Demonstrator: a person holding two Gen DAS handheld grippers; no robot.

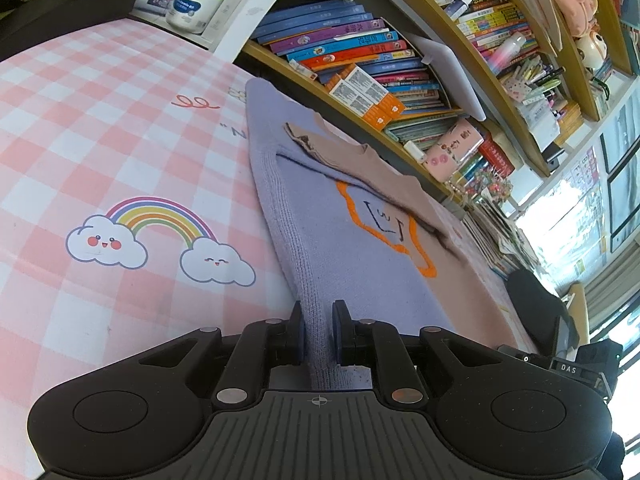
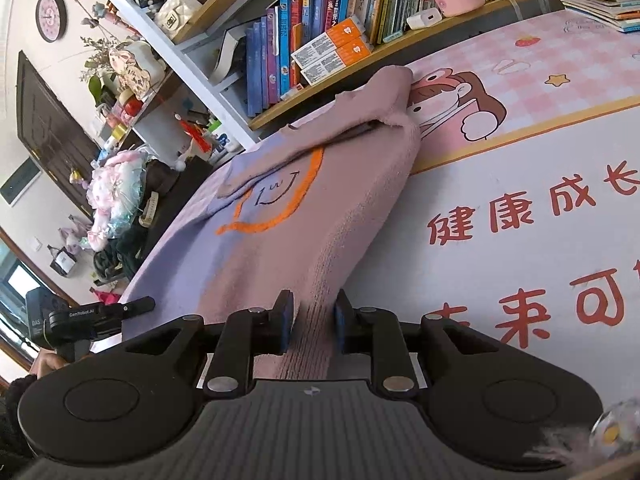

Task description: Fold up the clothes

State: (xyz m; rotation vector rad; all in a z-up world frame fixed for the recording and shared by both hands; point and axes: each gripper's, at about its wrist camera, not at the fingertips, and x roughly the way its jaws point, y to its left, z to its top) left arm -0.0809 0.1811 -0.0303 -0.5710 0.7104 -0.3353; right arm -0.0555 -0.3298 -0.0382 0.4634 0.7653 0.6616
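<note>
You are pinching the sweater's (image 1: 352, 232) ribbed hem in your left gripper (image 1: 319, 334), jaws clenched on it, while your right gripper (image 2: 314, 326) is gripping its other corner; it is stretching toward twelve o'clock across the pink mat (image 1: 100, 128), bookshelf (image 1: 400, 92) beyond

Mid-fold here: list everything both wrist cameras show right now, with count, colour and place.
sweater: one, lilac with an orange star outline, lying on the mat in front of the shelves, far part folded over, near hem pinched at two places
mat: one, pink-and-white check with rainbow, clouds and red lettering, under the sweater
shelves: wooden, packed with many coloured books, behind the mat
pen tub: one, white with green rim, far left corner
clock: one, pink face, on the wall
left gripper: black, jaws shut on the hem
right gripper: black, jaws shut on the hem
</note>
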